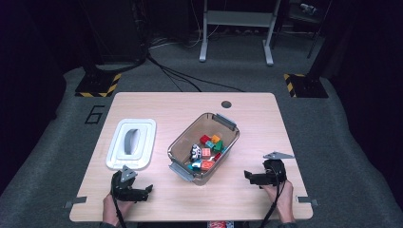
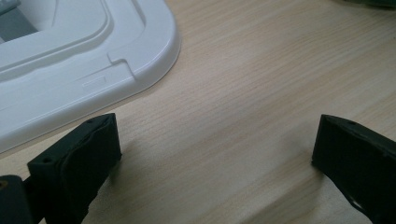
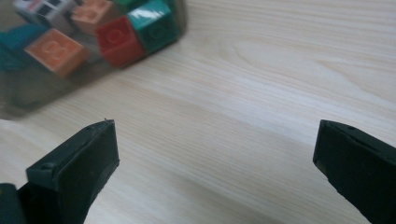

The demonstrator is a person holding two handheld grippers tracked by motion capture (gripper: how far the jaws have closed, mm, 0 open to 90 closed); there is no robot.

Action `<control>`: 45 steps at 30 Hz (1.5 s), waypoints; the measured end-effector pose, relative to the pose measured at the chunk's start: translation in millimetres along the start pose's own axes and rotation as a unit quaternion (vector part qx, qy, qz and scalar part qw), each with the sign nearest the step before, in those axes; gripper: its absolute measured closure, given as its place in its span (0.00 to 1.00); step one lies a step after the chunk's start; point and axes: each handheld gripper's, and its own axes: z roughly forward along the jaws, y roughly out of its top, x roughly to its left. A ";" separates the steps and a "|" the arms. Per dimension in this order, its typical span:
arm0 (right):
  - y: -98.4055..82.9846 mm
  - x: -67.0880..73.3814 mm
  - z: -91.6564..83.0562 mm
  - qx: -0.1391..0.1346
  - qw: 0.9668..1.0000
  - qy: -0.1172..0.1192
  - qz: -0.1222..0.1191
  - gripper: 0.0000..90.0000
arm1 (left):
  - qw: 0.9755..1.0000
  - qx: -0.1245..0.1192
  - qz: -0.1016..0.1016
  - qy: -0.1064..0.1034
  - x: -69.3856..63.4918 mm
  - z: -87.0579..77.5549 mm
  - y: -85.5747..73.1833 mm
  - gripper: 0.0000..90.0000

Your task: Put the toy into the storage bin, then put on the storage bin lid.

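Left tongs (image 1: 142, 191): my jaws stand wide apart over bare desk, nothing between them, just nearside of the bin, to its left.
Right tongs (image 1: 251, 176): my jaws stand fully apart, nothing gripped, beside the bin's right nearside.
Bin (image 1: 183, 147): clear, lid off, mid-desk, holding coloured blocks (image 1: 207, 151).
Lid (image 1: 131, 143): white, flat on the desk (image 1: 256, 118), left of the bin.

Wooden table (image 1: 247, 199), white lid (image 1: 131, 143), clear bin (image 1: 186, 142)
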 end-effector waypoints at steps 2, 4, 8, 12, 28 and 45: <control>-4.9 -4.4 2.4 -0.011 1.000 -0.005 0.002 0.00 | 1.000 0.001 0.000 0.000 0.0 -0.1 0.0 0.01; -7.4 -7.1 5.2 -0.012 1.000 -0.015 0.002 0.00 | 1.000 0.001 0.001 0.000 0.2 -0.1 0.1 0.01; -12.1 -11.3 12.2 -0.007 1.000 -0.028 -0.002 0.00 | 1.000 0.006 0.010 -0.007 2.5 -1.0 0.3 0.01; -14.5 -13.1 15.5 -0.012 0.999 -0.036 -0.001 0.00 | 1.000 -0.006 -0.003 -0.002 4.0 -2.6 0.2 0.01; -18.0 -23.6 32.3 -0.006 0.997 -0.069 -0.040 0.00 | 0.998 -0.042 -0.049 0.007 31.7 -18.7 33.1 0.05; -20.8 -28.4 28.7 -0.004 0.996 -0.049 -0.070 0.00 | 0.996 -0.033 -0.085 0.020 80.4 -17.0 76.2 0.05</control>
